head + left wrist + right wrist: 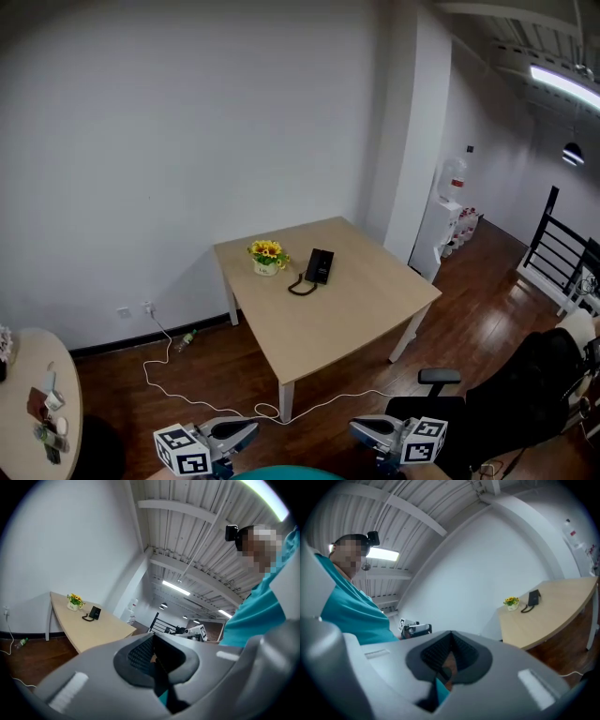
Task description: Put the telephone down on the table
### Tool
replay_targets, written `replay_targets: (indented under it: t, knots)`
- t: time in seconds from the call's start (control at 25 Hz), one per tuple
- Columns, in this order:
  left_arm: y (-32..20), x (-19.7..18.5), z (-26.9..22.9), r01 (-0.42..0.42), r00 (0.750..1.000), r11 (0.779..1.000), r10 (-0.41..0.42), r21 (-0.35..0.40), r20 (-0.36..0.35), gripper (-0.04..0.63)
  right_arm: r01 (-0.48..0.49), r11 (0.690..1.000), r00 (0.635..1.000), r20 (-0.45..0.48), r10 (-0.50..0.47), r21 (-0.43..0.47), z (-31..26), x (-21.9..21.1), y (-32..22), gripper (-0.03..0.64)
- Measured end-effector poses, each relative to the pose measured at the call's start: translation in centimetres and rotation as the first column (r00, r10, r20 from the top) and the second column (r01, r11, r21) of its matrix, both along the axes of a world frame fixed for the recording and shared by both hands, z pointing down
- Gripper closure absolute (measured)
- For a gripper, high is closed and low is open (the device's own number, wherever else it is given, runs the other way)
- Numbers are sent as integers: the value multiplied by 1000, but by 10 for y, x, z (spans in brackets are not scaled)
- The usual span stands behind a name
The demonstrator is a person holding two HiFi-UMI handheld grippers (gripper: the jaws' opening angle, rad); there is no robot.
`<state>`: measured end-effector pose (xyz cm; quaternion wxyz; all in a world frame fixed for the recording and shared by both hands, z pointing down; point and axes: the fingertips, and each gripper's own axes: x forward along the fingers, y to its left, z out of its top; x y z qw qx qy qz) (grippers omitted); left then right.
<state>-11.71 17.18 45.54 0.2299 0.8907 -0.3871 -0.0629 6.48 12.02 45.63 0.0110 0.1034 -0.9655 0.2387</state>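
The black telephone point(319, 266) rests on the light wooden table point(356, 319) in mid-room, its coiled cord point(302, 286) lying beside it. It also shows far off in the left gripper view as the telephone point(95, 612) and in the right gripper view as the telephone point(534, 597). Both grippers are low at the frame's bottom, far from the table and tips turned toward each other. The left gripper point(251, 428) is shut and empty, jaws together point(152, 637). The right gripper point(356, 427) looks shut too, nothing held point(450, 634).
A pot of yellow flowers point(267, 255) stands next to the phone. A white cable point(187, 398) runs across the wooden floor. A round table point(37, 403) with small items is at lower left, a black office chair point(506, 394) at lower right, a railing point(562, 253) far right.
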Motion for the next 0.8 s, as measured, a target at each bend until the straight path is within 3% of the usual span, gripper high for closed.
replay_targets:
  t: [0.36,0.6,0.8]
  knots:
    - [47,-50,3,-77,996,996,75,-42,-48,589,-139,989,987,70,142,-48,-8,-56,36,615]
    - [49,-20,-2,-47,997,999,47,-5,-53,589,-135,990,990,46,136,-32,8,-33,54,617]
    - [55,11,5,-26,996,999,24,-19,-84,589,-101,994,995,11,101,-29,19,-7,58,617]
